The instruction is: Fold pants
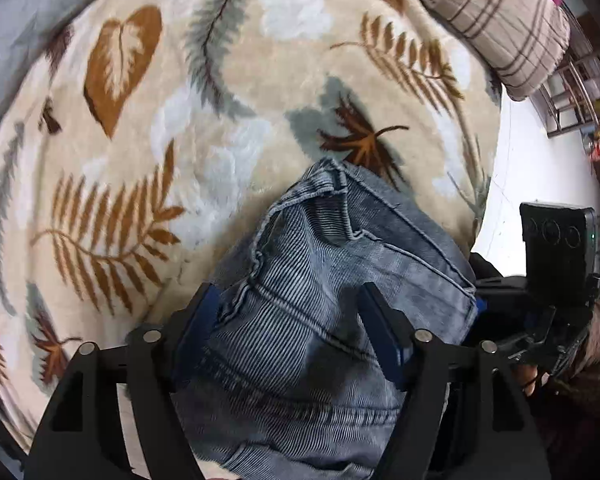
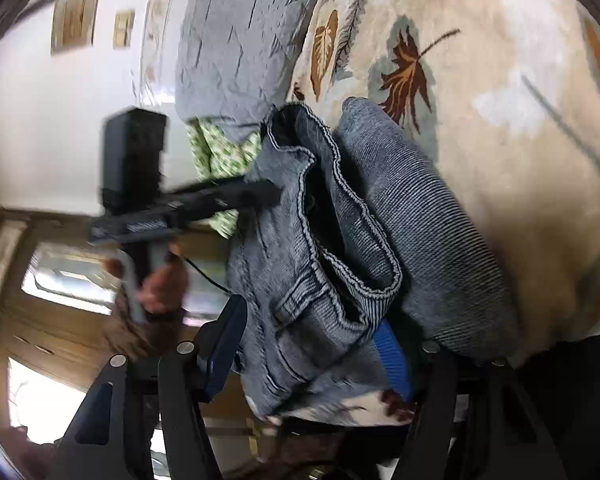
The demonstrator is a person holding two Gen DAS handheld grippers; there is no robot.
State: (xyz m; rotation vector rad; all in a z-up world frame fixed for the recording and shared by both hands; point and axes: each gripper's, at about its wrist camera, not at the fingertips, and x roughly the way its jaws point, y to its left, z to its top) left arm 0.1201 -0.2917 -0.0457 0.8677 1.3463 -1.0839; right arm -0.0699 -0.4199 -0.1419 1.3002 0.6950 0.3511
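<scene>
The pants (image 1: 332, 288) are blue-grey ribbed denim, bunched in folds over the leaf-patterned blanket (image 1: 180, 120). In the left wrist view my left gripper (image 1: 290, 308) straddles the bundle, with its blue-padded fingers (image 1: 376, 328) pressed into the cloth on both sides. In the right wrist view the pants (image 2: 340, 248) hang bunched between the fingers of my right gripper (image 2: 312, 340), with the waistband and a belt loop showing. The left gripper (image 2: 260, 196) also shows there, blurred, its tip in the cloth. The right gripper's body shows in the left wrist view (image 1: 552, 248).
A plaid pillow (image 1: 500, 20) lies at the blanket's far right. A grey quilted cover (image 2: 236, 40) lies at its other side, over green-patterned fabric (image 2: 220, 160). White floor (image 1: 520, 168) shows past the blanket's edge, and a wooden door (image 2: 40, 280) stands behind.
</scene>
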